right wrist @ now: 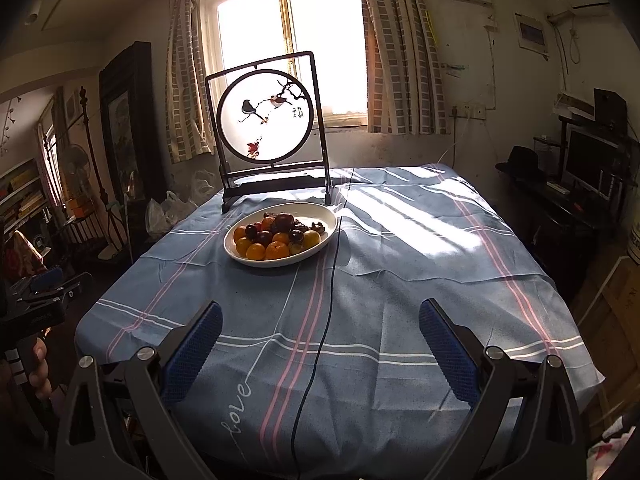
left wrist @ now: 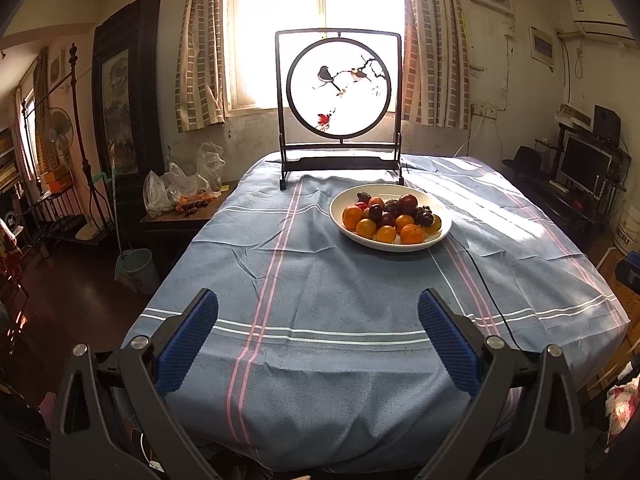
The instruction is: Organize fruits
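Here, fruits (left wrist: 394,216) heaped in white bowl (left wrist: 344,229).

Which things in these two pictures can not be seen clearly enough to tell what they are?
- Dark fruits at the back of the white oval plate: both views, too small, backlit.
- Contents of the clear plastic bags on the side table: left view, blurred.
- Black cable ends: right view, cut off by the bottom edge.
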{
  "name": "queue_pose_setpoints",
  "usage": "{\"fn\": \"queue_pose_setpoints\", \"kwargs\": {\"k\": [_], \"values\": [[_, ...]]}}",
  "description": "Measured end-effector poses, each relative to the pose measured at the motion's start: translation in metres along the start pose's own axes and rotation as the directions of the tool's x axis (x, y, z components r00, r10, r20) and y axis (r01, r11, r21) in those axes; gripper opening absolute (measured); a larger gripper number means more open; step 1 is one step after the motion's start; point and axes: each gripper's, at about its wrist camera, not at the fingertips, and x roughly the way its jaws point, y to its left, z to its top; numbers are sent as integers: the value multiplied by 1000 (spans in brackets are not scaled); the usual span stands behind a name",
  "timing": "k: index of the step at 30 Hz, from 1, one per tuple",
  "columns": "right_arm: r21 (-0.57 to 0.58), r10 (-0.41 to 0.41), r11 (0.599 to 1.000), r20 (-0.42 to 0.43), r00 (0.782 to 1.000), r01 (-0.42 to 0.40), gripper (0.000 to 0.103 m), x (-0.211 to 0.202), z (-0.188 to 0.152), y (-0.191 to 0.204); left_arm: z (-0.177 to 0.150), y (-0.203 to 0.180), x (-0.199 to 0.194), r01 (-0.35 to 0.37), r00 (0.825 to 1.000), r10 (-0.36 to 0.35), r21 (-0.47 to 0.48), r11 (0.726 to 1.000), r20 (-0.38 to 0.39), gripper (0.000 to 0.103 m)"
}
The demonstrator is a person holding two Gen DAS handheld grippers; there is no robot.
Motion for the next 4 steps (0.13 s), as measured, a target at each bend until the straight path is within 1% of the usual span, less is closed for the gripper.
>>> {"fn": "queue_pose_setpoints", "kwargs": {"k": [4], "values": [[-4,3,1000,-3,1000,-3,99,0,0,0,-1,-1,2,13,1000,-13,2,1000,-14,98]]}}
